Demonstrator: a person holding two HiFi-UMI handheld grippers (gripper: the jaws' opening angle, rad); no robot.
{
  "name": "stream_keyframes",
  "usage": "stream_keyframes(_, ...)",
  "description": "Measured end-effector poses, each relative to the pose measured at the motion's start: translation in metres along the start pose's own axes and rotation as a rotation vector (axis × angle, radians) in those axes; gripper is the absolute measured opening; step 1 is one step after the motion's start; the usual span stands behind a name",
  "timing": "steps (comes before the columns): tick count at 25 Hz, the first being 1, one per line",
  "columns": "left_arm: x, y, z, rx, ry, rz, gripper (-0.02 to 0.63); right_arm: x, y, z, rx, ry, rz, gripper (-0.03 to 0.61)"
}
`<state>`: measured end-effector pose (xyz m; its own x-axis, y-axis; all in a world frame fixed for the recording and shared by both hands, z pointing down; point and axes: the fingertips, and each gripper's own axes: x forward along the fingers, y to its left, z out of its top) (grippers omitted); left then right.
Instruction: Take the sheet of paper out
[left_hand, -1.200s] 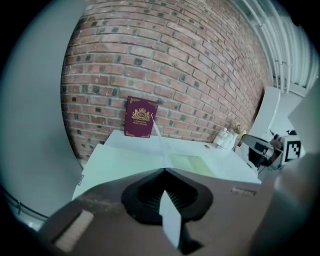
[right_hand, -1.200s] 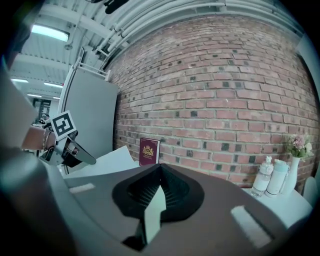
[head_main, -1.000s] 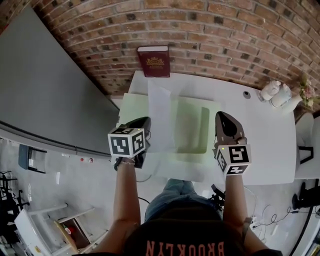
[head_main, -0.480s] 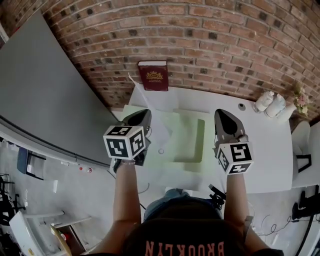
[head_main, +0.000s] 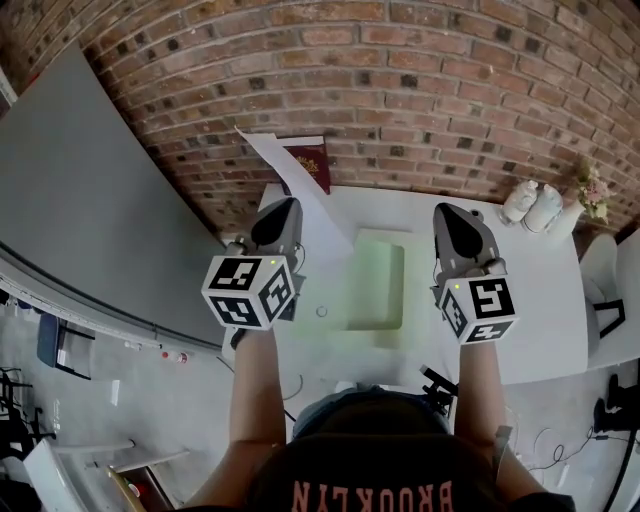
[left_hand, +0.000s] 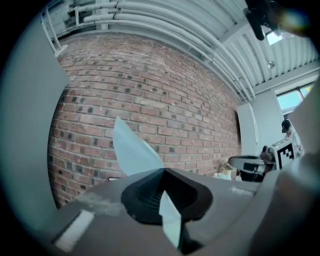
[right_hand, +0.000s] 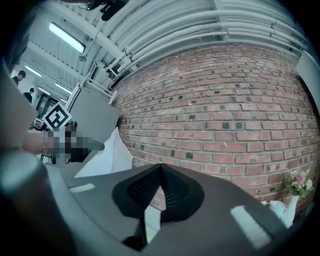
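A red brick wall (head_main: 400, 90) rises just behind the white desk (head_main: 540, 300). A grey panel (head_main: 90, 200) stands left of the desk and pale floor (head_main: 100, 400) lies below it. White ceiling pipes (right_hand: 200, 25) and a strip light (right_hand: 65, 37) hang overhead.

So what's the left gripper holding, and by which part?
The sheet of paper, pinched at its edge by the left gripper, jaws shut on it; the rest sticks up free.

The sheet of paper (head_main: 275, 155) has left the green folder (head_main: 385, 282). The left gripper (head_main: 280, 215) raised it, and it now partly covers the red book (head_main: 313, 166).
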<state>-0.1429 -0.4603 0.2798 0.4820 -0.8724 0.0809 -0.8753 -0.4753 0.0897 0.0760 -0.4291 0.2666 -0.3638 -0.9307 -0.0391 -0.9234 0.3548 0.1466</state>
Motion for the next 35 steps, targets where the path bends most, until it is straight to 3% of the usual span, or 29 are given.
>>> stream_keyframes(7,-0.006,-0.015,0.032,0.12,-0.116,0.005,0.002,-0.008,-0.003,0.026,-0.017,-0.06,-0.025,0.0)
stream_keyframes(15,-0.014,-0.02,0.042,0.184,-0.191,0.035,0.002,-0.017,-0.003,0.032,-0.027,-0.078,-0.037,0.0)
stream_keyframes(35,-0.022,-0.024,0.061,0.217,-0.252,0.051,0.002,-0.02,-0.01,0.045,-0.047,-0.093,-0.047,-0.002)
